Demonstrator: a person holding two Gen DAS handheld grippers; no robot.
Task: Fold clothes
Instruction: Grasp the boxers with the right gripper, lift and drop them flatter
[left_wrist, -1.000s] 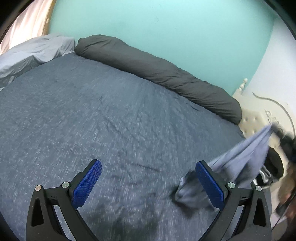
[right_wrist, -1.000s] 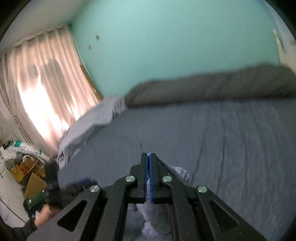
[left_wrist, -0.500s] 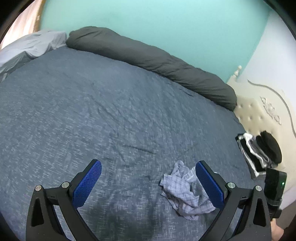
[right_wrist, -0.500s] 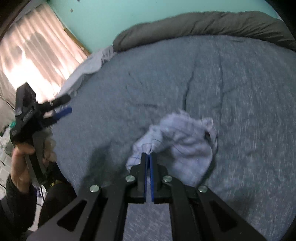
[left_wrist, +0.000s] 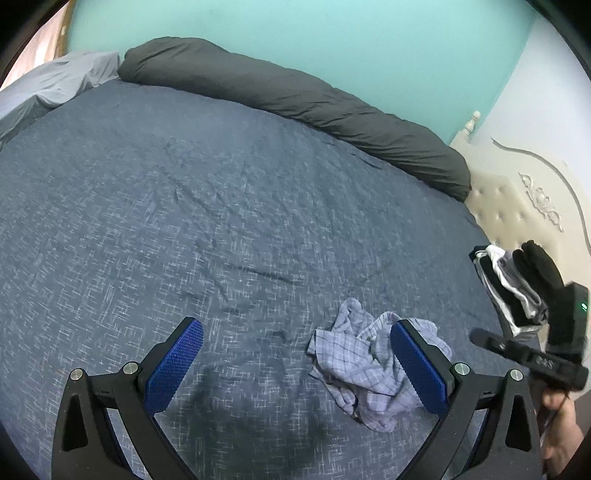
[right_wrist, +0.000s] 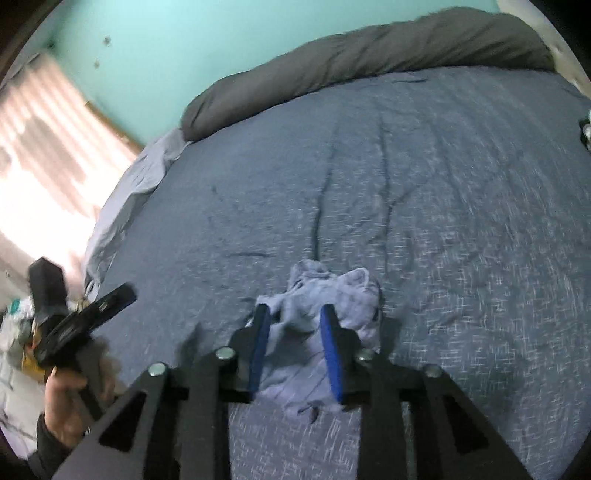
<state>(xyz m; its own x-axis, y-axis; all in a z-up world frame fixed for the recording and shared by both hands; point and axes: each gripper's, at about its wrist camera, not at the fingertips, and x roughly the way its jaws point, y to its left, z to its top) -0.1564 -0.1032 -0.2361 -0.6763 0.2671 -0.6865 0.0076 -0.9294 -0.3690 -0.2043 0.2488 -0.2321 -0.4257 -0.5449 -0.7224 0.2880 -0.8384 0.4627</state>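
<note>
A crumpled light-blue checked garment (left_wrist: 365, 362) lies on the dark blue bedspread (left_wrist: 221, 221) near the front right. My left gripper (left_wrist: 295, 365) is open and empty above the bed, its right finger over the garment's edge. In the right wrist view the garment (right_wrist: 325, 295) lies just ahead of my right gripper (right_wrist: 297, 332), whose fingers are parted over it and hold nothing. The right gripper also shows at the right edge of the left wrist view (left_wrist: 532, 358).
A long dark grey rolled duvet (left_wrist: 295, 96) lies along the far edge by the teal wall. A grey pillow (left_wrist: 48, 92) sits far left. A stack of folded black and white clothes (left_wrist: 517, 284) sits by the cream headboard (left_wrist: 517, 199).
The right gripper brought the garment down onto the bed, then opened and let it go. The left gripper stayed open, its view shifting slightly.
</note>
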